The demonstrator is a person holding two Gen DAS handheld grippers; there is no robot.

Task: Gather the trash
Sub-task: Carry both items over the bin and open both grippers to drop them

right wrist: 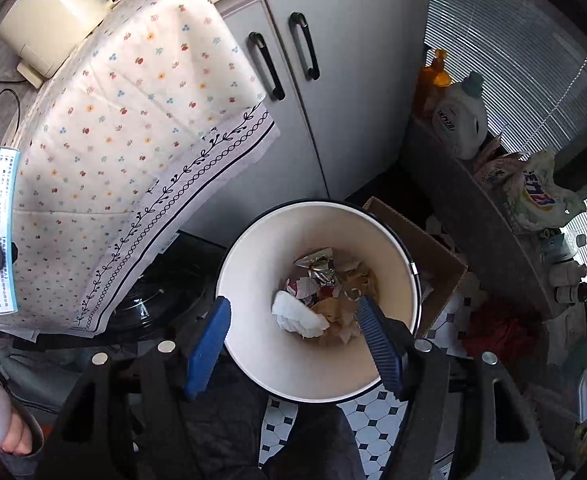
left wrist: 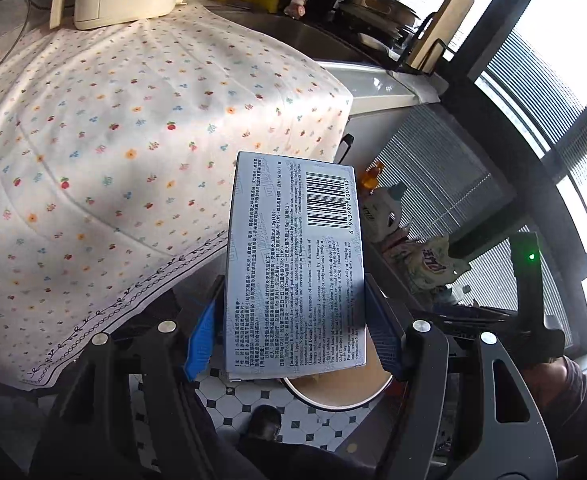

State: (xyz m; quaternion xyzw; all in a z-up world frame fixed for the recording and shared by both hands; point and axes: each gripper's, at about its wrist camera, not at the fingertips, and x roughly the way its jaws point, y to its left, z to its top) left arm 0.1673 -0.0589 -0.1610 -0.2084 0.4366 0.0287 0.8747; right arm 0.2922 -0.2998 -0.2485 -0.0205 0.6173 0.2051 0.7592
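Blue-grey medicine box clamped in left tool

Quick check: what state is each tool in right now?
Left tool: closed on the medicine box.
Right tool: open, empty, above the trash bin.

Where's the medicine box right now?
In the left wrist view the medicine box stands centre frame, clamped in the left gripper, above the trash bin and beside the floral cloth.
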